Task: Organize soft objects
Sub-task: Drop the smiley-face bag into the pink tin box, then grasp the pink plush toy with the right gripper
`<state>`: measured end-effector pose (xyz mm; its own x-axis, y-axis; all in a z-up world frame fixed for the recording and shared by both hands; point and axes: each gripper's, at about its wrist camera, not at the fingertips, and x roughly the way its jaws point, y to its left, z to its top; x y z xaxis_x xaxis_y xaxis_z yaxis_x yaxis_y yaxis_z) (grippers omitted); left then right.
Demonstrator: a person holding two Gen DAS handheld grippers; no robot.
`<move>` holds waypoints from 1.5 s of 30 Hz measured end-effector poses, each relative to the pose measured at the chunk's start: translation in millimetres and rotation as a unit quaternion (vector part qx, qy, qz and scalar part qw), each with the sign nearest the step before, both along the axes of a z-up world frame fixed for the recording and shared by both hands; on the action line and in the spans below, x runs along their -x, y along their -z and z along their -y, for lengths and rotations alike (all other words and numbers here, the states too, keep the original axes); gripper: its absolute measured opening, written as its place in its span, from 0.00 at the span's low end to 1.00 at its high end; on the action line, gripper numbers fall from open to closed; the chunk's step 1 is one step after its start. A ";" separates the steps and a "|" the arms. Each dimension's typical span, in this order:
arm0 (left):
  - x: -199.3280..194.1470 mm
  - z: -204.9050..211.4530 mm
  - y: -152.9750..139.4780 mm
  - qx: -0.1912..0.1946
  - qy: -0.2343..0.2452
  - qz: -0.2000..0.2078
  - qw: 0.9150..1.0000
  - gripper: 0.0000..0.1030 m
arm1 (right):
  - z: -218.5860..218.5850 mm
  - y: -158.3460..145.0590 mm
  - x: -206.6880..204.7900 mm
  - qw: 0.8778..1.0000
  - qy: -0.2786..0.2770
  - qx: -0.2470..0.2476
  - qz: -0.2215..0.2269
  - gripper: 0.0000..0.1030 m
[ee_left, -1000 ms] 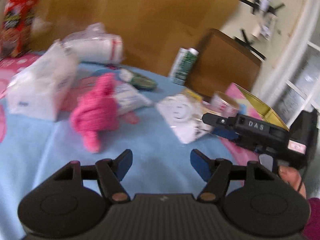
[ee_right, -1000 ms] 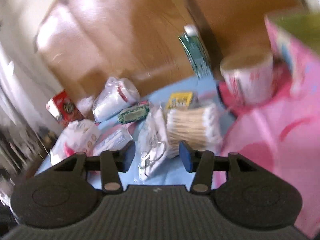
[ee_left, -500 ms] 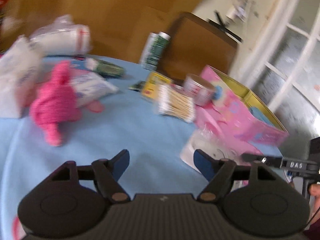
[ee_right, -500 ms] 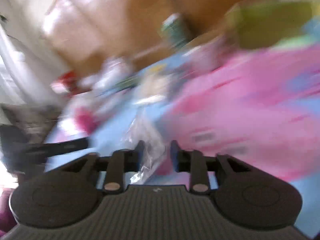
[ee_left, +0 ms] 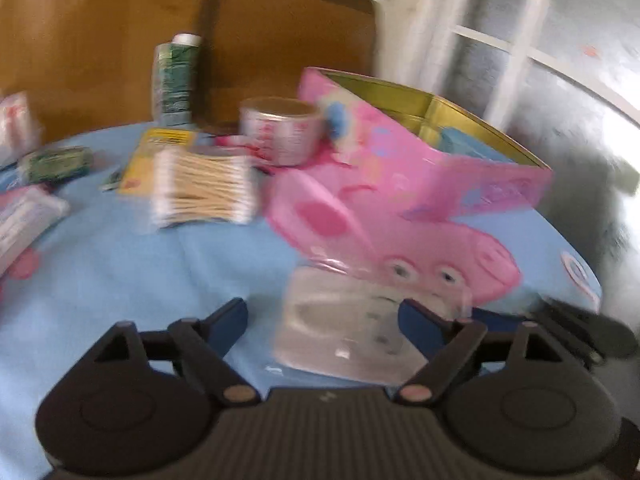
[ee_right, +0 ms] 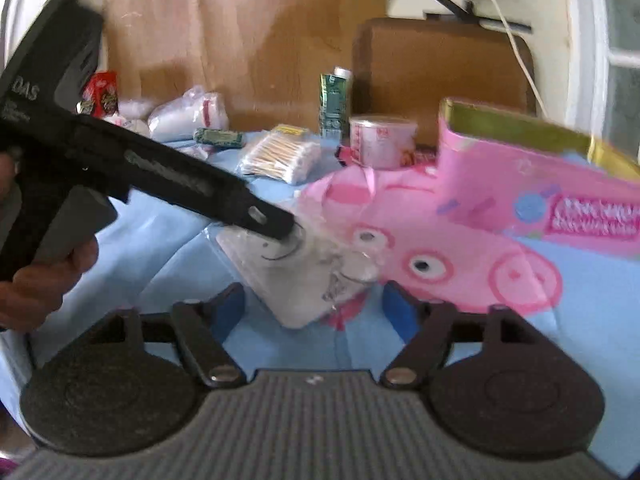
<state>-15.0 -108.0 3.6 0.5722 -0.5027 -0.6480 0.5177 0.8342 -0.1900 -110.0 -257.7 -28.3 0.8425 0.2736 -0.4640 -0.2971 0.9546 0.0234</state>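
A white soft packet in a clear plastic bag (ee_left: pixel 344 320) lies on the blue cloth in front of the open pink tin (ee_left: pixel 420 160). My left gripper (ee_left: pixel 322 320) hovers over it, jaws opening, the packet between the fingers and not pressed. In the right wrist view the same packet (ee_right: pixel 288 276) lies just ahead of my right gripper (ee_right: pixel 314 308), whose jaws are also opening and hold nothing. There the left gripper (ee_right: pixel 276 226) reaches in from the left, its tip over the packet's far edge. Both views are blurred.
Behind the packet are a pack of cotton swabs (ee_left: pixel 200 184), a round cup (ee_left: pixel 280 132), a green carton (ee_left: pixel 176 80) and a small green packet (ee_left: pixel 56 162). White bagged rolls (ee_right: pixel 188 116) and a red snack bag (ee_right: pixel 100 98) sit far left. A hand (ee_right: pixel 40 280) holds the left gripper.
The right gripper, shut on the clear bag half a second ago, has let it go near the pink tin. Both grippers swung right and widened; the pink plush toy has left the view.
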 end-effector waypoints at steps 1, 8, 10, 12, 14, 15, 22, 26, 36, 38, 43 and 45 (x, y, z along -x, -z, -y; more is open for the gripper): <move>4.0 4.5 -1.2 -0.003 0.004 -0.003 1.000 0.82 | -0.8 -2.0 -0.7 1.000 0.004 -0.004 0.001 0.64; 1.4 16.3 -46.5 0.047 0.008 0.029 0.998 0.82 | 18.1 -29.2 7.1 0.996 0.028 0.001 0.085 0.62; -4.4 36.1 -64.0 0.048 0.023 0.057 0.997 0.82 | 31.8 -40.3 2.3 0.993 0.046 0.004 0.109 0.62; -15.7 64.3 -76.1 0.048 0.042 0.078 0.995 0.82 | 53.5 -49.6 -10.3 0.991 0.069 -0.001 0.118 0.62; -27.9 92.1 -83.1 0.051 0.057 0.089 0.993 0.82 | 75.5 -55.9 -24.7 0.988 0.094 -0.012 0.119 0.61; -35.1 106.0 -84.4 0.052 0.061 0.090 0.993 0.82 | 86.9 -58.3 -32.6 0.987 0.108 -0.014 0.117 0.61; -76.7 163.1 -71.9 0.047 0.035 0.084 0.995 0.81 | 131.3 -54.1 -87.4 0.976 0.189 0.015 0.105 0.69; -61.0 128.4 -67.9 0.070 0.014 0.084 0.994 0.81 | 139.8 -52.2 -84.4 0.971 0.213 -0.003 0.110 0.69; 22.7 -57.6 -41.9 0.060 -0.091 0.085 0.990 0.81 | 53.3 -73.2 -62.4 0.989 0.044 -0.098 0.103 0.54; 45.8 -99.6 -38.6 0.071 -0.123 0.086 0.986 0.81 | 19.6 -72.0 -72.1 0.991 -0.015 -0.114 0.071 0.54; 96.5 -184.7 -38.3 0.077 -0.221 0.112 0.966 0.81 | -93.3 -66.6 -96.6 0.983 -0.135 -0.121 0.005 0.55; 109.0 -210.4 -38.6 0.082 -0.249 0.112 0.958 0.81 | -136.9 -65.6 -102.6 0.979 -0.175 -0.107 -0.003 0.58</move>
<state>-124.1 102.4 42.2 0.8836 -0.2150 -0.4159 0.1059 0.9570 -0.2699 -7.5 -120.8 37.3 0.6770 0.6369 -0.3689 -0.6043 0.7671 0.2154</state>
